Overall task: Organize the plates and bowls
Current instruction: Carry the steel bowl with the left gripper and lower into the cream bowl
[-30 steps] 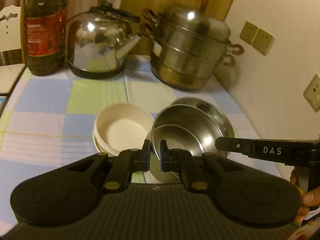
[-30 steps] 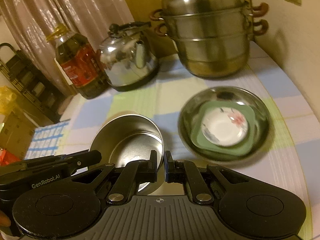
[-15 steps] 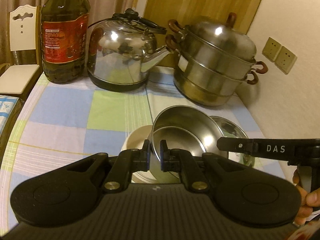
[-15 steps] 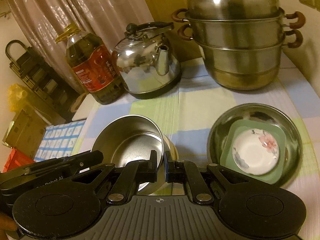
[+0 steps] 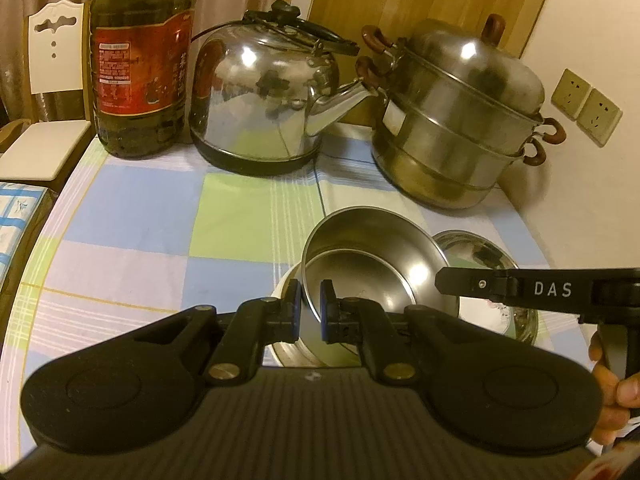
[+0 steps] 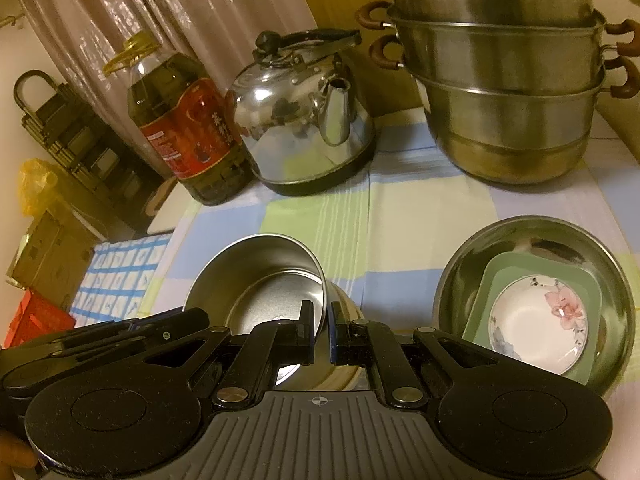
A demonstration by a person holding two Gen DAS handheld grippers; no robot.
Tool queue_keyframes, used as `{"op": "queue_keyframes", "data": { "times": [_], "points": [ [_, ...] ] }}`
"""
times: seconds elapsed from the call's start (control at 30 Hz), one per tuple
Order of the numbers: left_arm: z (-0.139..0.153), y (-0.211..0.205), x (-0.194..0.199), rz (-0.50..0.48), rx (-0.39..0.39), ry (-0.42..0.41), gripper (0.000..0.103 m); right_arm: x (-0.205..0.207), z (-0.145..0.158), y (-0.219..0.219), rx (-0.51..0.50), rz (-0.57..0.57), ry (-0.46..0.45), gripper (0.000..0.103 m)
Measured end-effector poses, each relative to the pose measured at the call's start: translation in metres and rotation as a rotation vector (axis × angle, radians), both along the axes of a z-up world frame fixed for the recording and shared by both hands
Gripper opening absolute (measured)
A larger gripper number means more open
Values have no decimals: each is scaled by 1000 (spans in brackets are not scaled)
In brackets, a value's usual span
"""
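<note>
Where a second ago the steel bowl (image 5: 372, 264) sat beside the cream bowl (image 5: 285, 286), it now hangs tilted over it, left gripper (image 5: 310, 312) and right gripper (image 6: 321, 330) each clamped on its rim. Open tablecloth (image 5: 140, 216) lies left of it; the steel basin (image 6: 536, 240) stands close right.

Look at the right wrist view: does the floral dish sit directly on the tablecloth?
No, the floral dish rests on a green square plate that lies inside a wide steel basin.
</note>
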State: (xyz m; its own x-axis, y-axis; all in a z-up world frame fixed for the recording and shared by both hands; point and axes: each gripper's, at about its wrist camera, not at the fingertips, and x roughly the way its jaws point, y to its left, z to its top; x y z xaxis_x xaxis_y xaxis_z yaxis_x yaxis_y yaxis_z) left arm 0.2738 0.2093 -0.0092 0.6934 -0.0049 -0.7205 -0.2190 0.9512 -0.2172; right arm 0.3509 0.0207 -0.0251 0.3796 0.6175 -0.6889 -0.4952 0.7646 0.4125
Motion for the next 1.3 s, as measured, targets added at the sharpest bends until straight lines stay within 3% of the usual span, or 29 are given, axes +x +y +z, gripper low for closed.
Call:
{"op": "queue_keyframes", "data": {
  "times": [0.9,1.3],
  "points": [
    [-23,4,14,4,-13,70,8,15,-27,6,-21,2,75,7],
    [-12,0,5,1,8,37,9,15,-24,0,27,-20,93,8]
  ]
}}
